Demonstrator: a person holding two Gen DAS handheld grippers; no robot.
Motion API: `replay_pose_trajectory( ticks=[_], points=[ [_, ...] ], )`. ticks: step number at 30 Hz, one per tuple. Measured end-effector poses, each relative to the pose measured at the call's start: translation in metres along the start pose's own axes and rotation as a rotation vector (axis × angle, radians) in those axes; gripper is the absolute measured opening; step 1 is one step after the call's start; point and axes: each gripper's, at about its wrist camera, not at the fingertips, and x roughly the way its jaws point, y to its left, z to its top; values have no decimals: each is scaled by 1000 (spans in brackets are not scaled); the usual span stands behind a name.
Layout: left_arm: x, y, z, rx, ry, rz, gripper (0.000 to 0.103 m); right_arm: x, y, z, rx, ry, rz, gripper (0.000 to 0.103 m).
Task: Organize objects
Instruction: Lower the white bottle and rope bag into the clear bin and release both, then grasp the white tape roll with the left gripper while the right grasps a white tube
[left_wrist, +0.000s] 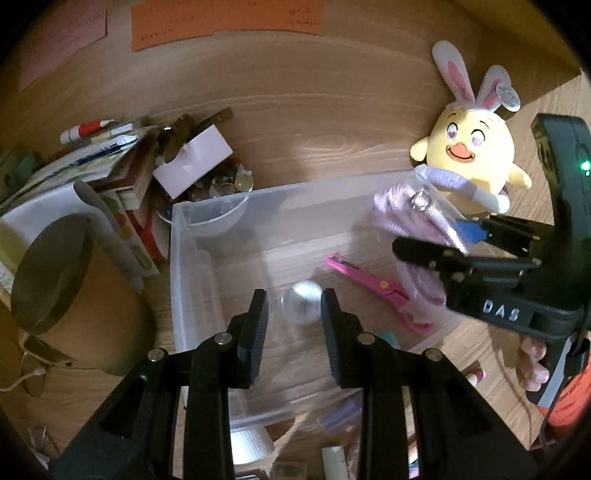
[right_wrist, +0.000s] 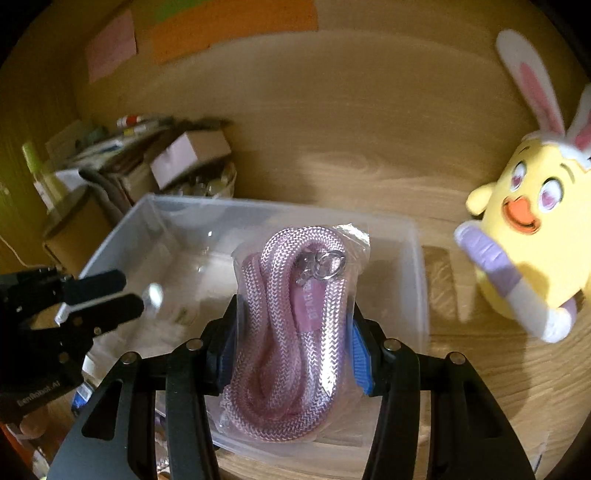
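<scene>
My right gripper (right_wrist: 291, 332) is shut on a clear bag of pink rope (right_wrist: 288, 332) and holds it above the clear plastic bin (right_wrist: 417, 258). In the left wrist view the bag (left_wrist: 410, 218) hangs in the right gripper (left_wrist: 454, 240) over the bin's far right corner (left_wrist: 369, 177). My left gripper (left_wrist: 294, 325) is open over the bin, its fingers either side of a small clear ball (left_wrist: 301, 306) that looks to be dropping free between them. Pink scissors (left_wrist: 373, 284) lie in the bin. The left gripper (right_wrist: 122, 295) shows at the left of the right wrist view.
A yellow chick plush with bunny ears (left_wrist: 472, 155) stands right of the bin. A brown round tin (left_wrist: 55, 280), stacked boxes and papers (left_wrist: 122, 173) and a bowl of small items (left_wrist: 218, 206) crowd the left. Small items (left_wrist: 332, 417) lie by the bin's near side.
</scene>
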Motion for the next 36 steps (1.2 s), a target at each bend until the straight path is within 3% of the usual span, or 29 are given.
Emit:
replay_pose_trajectory(
  ticks=[4, 8, 11, 14, 19, 21, 27, 36],
  points=[
    [-3, 1, -1, -3, -2, -7, 29, 5, 4, -5, -28, 41, -3, 50],
    [-14, -2, -5, 12, -20, 4, 32, -9, 8, -6, -38, 13, -15, 50],
    [-25, -3, -7, 12, -44, 13, 44, -22, 11, -5, -42, -17, -22, 53],
    [-40, -4, -8, 8, -82, 23, 60, -40, 14, -8, -57, -55, -37, 63],
    [-69, -4, -13, 13, -150, 67, 91, -69, 21, -18, -81, -100, -19, 72],
    [-80, -2, -18, 12, -173, 86, 98, -81, 24, -26, -91, -110, -9, 76],
    [-96, 7, -39, 7, -181, 143, 101, -93, 33, -51, -123, -102, 20, 79],
    [-60, 23, -74, -51, -37, 120, 101, -67, 42, -91, -151, 15, 58, 79]
  ],
)
